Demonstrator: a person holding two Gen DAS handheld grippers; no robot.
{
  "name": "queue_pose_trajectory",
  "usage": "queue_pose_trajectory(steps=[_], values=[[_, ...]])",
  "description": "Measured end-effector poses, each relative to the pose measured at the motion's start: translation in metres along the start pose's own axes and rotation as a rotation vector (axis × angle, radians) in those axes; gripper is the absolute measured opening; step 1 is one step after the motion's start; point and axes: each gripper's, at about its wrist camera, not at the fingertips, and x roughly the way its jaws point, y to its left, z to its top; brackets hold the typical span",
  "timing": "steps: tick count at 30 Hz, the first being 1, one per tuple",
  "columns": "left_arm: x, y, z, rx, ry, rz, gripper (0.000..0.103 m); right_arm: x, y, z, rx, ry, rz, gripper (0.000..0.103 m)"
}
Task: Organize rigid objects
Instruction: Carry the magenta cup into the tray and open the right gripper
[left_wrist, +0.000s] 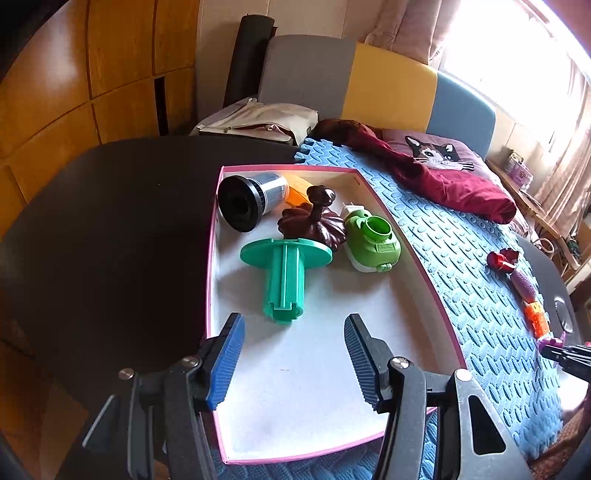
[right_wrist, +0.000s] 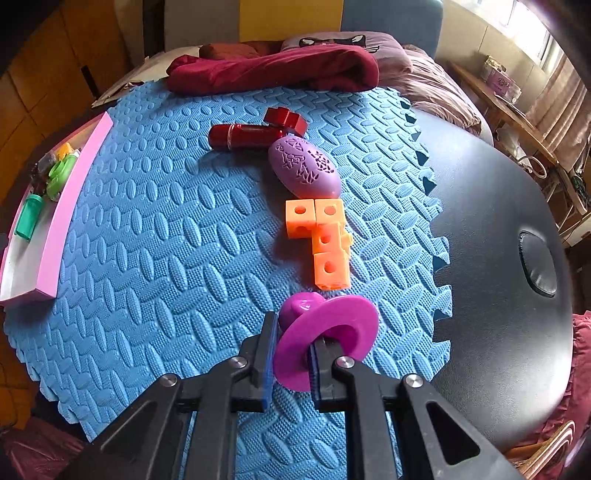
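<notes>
Jaws of the right gripper (right_wrist: 291, 354) pinch the purple disc (right_wrist: 328, 332), the left gripper (left_wrist: 293, 354) gapes empty over the box (left_wrist: 216, 229) — next, probably, carry the disc into the box.

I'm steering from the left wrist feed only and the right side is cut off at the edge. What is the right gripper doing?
Observer: The right gripper is shut on a purple flanged plastic piece, one finger through its ring, low over the blue foam mat.
Operator: What is still loose on the mat ahead of it?
Observer: An orange block cluster, then a purple patterned egg-shaped piece, then a red metallic cylinder with a dark red block behind it.
Operator: From there, where is the pink-rimmed box?
Observer: At the mat's left edge, with the teal spool and green piece visible inside.
</notes>
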Motion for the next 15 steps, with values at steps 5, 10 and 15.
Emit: queue_pose_trajectory(steps=[5, 10, 15], values=[[-0.003, 0.001, -0.002, 0.005, -0.005, 0.002, 0.057, -0.012, 0.006, -0.008, 0.009, -0.038, 0.011, 0.013], [-0.004, 0.003, -0.003, 0.002, -0.003, 0.002, 0.057, -0.017, 0.020, -0.010, 0.001, -0.060, 0.061, 0.013], [-0.005, 0.004, -0.004, 0.002, -0.005, 0.001, 0.057, -0.019, 0.035, -0.007, -0.012, -0.087, 0.126, 0.013]])
